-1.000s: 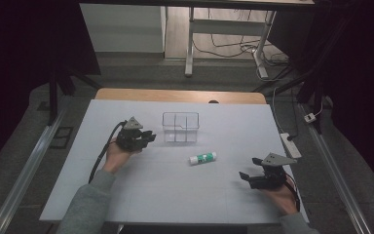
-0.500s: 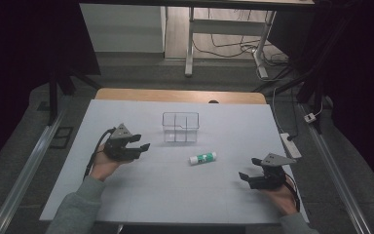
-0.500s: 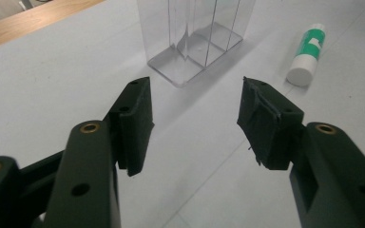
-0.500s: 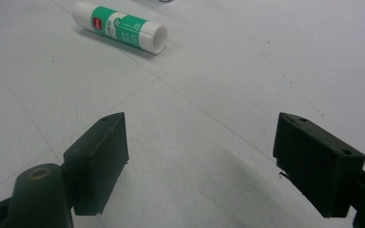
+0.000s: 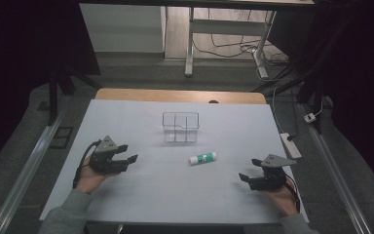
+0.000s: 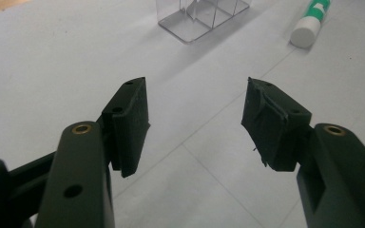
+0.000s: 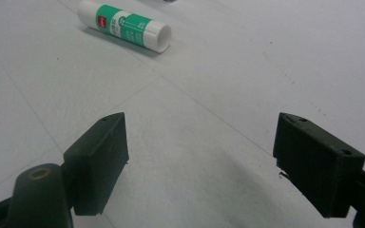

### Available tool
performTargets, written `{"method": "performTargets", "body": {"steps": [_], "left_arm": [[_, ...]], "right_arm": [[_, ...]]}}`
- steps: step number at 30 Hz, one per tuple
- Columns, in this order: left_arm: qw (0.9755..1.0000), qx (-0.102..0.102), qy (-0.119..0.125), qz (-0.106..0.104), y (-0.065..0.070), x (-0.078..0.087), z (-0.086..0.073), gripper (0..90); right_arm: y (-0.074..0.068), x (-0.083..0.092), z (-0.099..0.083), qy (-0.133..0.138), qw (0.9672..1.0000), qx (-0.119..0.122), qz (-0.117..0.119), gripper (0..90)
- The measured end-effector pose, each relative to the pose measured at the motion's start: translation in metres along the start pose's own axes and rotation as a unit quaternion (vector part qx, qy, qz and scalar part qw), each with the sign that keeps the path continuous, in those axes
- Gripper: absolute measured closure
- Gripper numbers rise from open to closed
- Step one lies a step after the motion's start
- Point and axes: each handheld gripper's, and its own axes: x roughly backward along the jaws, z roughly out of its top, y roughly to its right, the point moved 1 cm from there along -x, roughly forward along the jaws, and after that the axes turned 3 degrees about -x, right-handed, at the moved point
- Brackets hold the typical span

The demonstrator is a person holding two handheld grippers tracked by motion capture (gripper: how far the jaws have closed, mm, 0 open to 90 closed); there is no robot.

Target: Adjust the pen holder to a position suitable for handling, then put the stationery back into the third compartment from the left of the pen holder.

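High view: a white table carries a clear plastic organiser box, divided into compartments, near its middle, and a glue stick with a green-and-white label lying on its side just in front of and slightly to the right of the box, apart from it. The left gripper is held over the left part of the table, well apart from both the box and the glue stick; its jaws point toward the table's middle, have just been opening, and have nothing between them. The right gripper is held near the table's front right corner, its jaws spread and empty, pointing left, with the glue stick near but not touching. A sleeve enters from the bottom left. Left gripper view: the left gripper stands with its two black jaws parted above the bare table; the organiser box lies ahead at the top edge, and the white cap end of the glue stick shows at the upper right, both well clear of the jaws. Right gripper view: the right gripper holds its jaws wide apart over the table with nothing between them; the glue stick lies ahead at the upper left, on its side, cap end toward the right.
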Motion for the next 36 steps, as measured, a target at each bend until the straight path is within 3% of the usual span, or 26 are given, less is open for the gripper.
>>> {"method": "performTargets", "body": {"steps": [10, 27, 30, 36], "left_arm": [[0.9999, -0.005, -0.006, -0.010, 0.007, 0.008, -0.015, 39.9], [0.9997, -0.006, -0.020, -0.015, 0.010, 0.002, -0.017, 36.9], [0.9997, -0.007, -0.020, -0.015, 0.010, 0.002, -0.016, 36.7], [0.9997, -0.005, -0.021, -0.013, 0.010, 0.001, -0.017, 36.5]], "right_arm": [[-0.003, 0.002, -0.001, -0.004, 1.0000, 0.008, -0.002, 18.9], [-0.004, 0.003, -0.001, -0.003, 0.9999, 0.013, 0.002, 19.7], [-0.005, 0.003, 0.004, 0.000, 0.9999, 0.010, 0.008, 21.1], [-0.011, 0.000, 0.018, 0.001, 0.9995, 0.026, 0.017, 24.6]]}}
